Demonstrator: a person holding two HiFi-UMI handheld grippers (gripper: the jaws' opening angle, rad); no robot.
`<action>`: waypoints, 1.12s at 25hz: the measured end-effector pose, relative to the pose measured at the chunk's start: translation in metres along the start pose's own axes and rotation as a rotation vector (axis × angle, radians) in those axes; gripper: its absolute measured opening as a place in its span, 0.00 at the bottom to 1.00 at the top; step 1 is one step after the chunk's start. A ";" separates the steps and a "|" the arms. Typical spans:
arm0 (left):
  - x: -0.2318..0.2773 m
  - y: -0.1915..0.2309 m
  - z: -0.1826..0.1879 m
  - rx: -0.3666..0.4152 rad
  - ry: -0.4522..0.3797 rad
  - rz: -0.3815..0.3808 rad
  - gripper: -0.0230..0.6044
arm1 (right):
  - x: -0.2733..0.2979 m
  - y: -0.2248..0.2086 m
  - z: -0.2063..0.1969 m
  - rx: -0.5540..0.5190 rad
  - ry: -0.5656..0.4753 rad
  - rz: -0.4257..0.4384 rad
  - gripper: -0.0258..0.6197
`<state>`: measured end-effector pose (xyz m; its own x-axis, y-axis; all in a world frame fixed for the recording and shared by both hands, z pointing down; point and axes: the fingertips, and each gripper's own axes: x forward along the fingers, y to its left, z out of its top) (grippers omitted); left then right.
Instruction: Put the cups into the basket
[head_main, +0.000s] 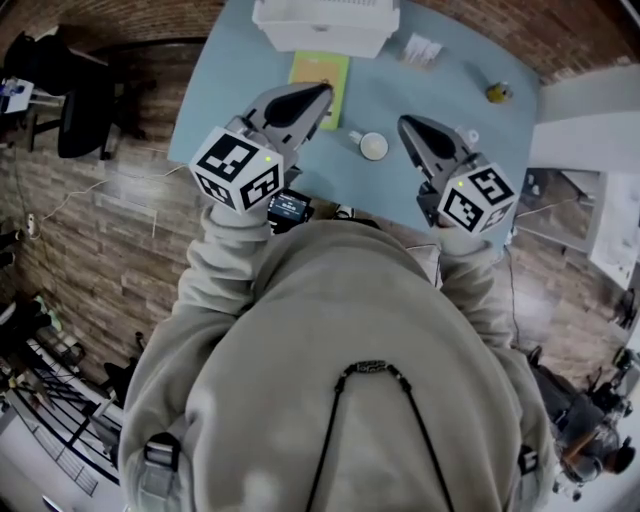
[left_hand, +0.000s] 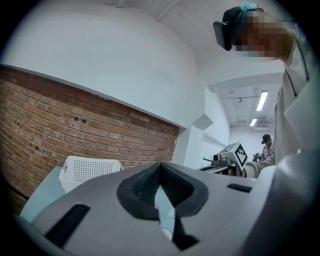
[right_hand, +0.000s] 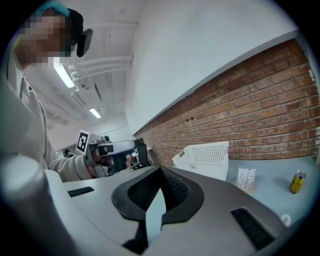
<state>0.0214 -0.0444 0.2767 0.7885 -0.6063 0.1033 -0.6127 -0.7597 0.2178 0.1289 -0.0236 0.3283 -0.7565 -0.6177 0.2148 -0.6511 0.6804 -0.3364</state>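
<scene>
- The small white round cup stands upright, mouth up, on the pale blue table. It is in the middle of the head view, between the two grippers and touching neither.
- The white perforated plastic basket sits at the top centre of that view, on the table's far edge and well apart from the cup. It also shows at the lower left of the left gripper view and right of centre in the right gripper view.
- The left gripper has its jaws closed tip to tip on nothing; in its own view the pads meet in a V.
- The right gripper is likewise closed and empty.
- The cup looks stiff, light and smooth, so it is probably slippery and may chip if dropped. The rim seems the best hold, with one jaw inside and one outside. Either gripper would have to open its jaws first.
- Counted: one cup in sight, though the task speaks of several; one basket; two grippers. There is also one yellow-green flat pad, one small white card stand and one small yellow bottle.
</scene>
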 end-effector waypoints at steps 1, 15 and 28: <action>0.007 0.002 0.000 0.000 0.005 0.001 0.03 | -0.001 -0.009 -0.001 0.013 -0.002 -0.002 0.06; 0.025 0.027 -0.010 -0.037 0.064 0.039 0.03 | 0.017 -0.046 -0.020 0.087 0.033 0.012 0.06; 0.048 0.079 0.014 -0.066 0.021 -0.108 0.03 | 0.053 -0.053 -0.005 0.056 0.087 -0.113 0.06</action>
<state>0.0099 -0.1369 0.2857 0.8510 -0.5163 0.0963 -0.5200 -0.8026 0.2922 0.1228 -0.0906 0.3624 -0.6824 -0.6513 0.3318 -0.7300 0.5839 -0.3553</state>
